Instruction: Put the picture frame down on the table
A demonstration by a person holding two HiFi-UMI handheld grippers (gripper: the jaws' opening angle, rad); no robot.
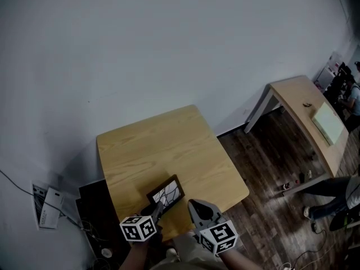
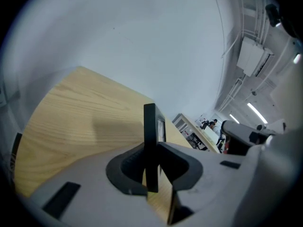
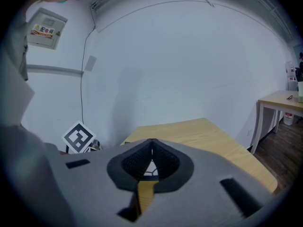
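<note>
A dark-framed picture frame with a white, line-patterned picture lies tilted over the near part of the light wooden table; whether it touches the top I cannot tell. My left gripper is shut on the frame's near left corner. In the left gripper view the frame stands edge-on between the pads of that gripper. My right gripper hovers just right of the frame, shut with nothing in it. In the right gripper view its tips meet, and a sliver of the picture shows behind them.
A second wooden table with a pale sheet stands to the right on dark plank floor. People are at the far right. A white box and cables lie on the floor left. A white wall backs the table.
</note>
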